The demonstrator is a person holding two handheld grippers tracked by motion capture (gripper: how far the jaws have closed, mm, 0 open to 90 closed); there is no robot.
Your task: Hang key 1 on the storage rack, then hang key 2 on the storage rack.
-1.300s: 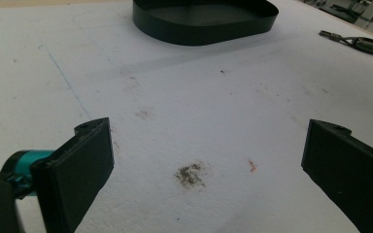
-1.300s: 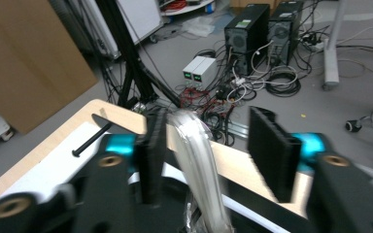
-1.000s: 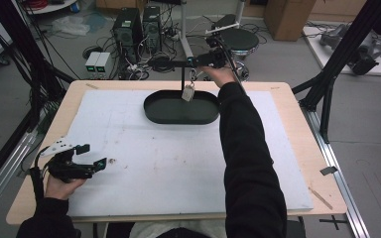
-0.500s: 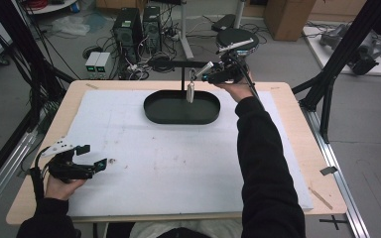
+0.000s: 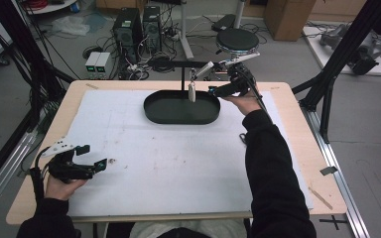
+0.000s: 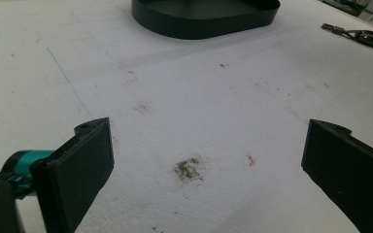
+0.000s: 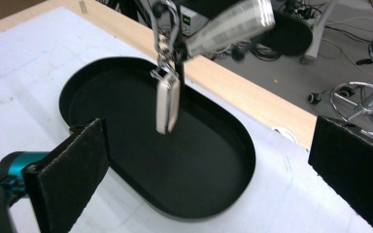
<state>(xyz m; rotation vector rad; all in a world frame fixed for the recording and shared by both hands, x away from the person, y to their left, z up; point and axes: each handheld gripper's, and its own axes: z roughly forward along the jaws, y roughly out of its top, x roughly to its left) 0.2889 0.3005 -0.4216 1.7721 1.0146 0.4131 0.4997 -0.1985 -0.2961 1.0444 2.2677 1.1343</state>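
A black oval tray [image 5: 181,117] lies at the far middle of the white sheet. From a black stand's crossbar [image 5: 188,64] above it hangs a pale metal tag [image 5: 192,92] on a short chain, with a silver cylinder [image 5: 203,69] beside the hook. In the right gripper view the tag [image 7: 167,104] dangles over the tray [image 7: 126,160] in front of the wide-apart jaws. My right gripper [image 5: 217,85] is open, just right of the tag, holding nothing. My left gripper [image 5: 93,156] rests open at the near left; its jaws [image 6: 204,145] frame bare sheet.
A small black item [image 5: 242,138] lies on the sheet right of centre, also seen as a black item [image 6: 359,37]. A brown stain [image 6: 188,169] marks the white sheet [image 5: 178,163]. Black frame posts flank the table; computers and cables sit on the floor beyond.
My right hand and gripper have drawn back to the right, away from the hanging tag, which stays on the stand. The left gripper has not moved.
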